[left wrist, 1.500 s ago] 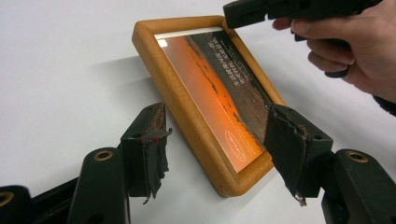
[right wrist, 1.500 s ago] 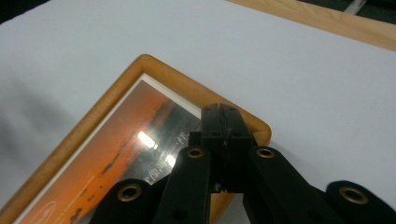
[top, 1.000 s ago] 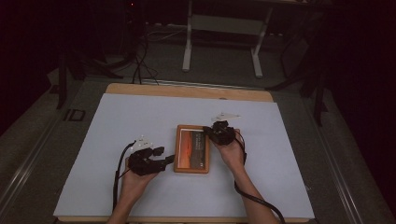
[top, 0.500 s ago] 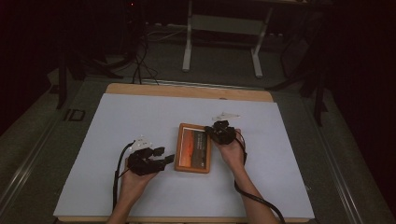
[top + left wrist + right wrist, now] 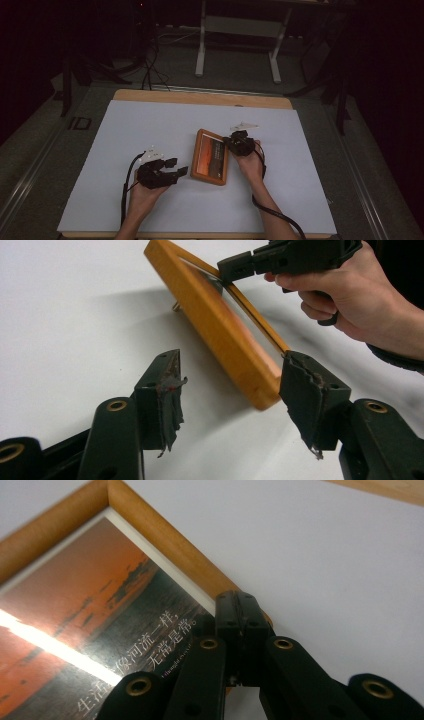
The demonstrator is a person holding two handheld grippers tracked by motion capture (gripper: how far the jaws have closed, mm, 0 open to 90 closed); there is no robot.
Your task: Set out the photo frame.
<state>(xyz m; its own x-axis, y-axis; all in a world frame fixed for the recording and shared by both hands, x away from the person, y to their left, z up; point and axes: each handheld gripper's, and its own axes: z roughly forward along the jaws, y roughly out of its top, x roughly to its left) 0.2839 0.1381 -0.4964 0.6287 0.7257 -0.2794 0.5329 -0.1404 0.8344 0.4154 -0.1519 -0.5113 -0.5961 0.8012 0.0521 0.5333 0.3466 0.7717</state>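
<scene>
A wooden picture frame [image 5: 210, 157] holding an orange sunset print with white writing [image 5: 75, 610] rests on the white table cover, a little right of centre. In the left gripper view the frame [image 5: 220, 325] looks tipped, its thick near side facing me. My right gripper [image 5: 231, 142] is shut, its joined tips [image 5: 240, 597] on the frame's right rail; it also shows from the other hand's camera [image 5: 232, 267]. My left gripper [image 5: 179, 166] is open beside the frame's lower left corner. Its jaws have just been opening, and that corner sits just ahead of the gap [image 5: 232, 360], with no grip on it.
The white cover [image 5: 125, 150] lies over a wooden table whose far edge [image 5: 200, 97] shows. Behind it on the dark floor stand a pale metal stand [image 5: 237, 45] and loose cables [image 5: 150, 65]. Black cables trail from both grippers toward the near edge.
The frame's outline has skewed slightly, its upper end leaning left. The right gripper has shifted a little with it. The left hand has stayed put.
</scene>
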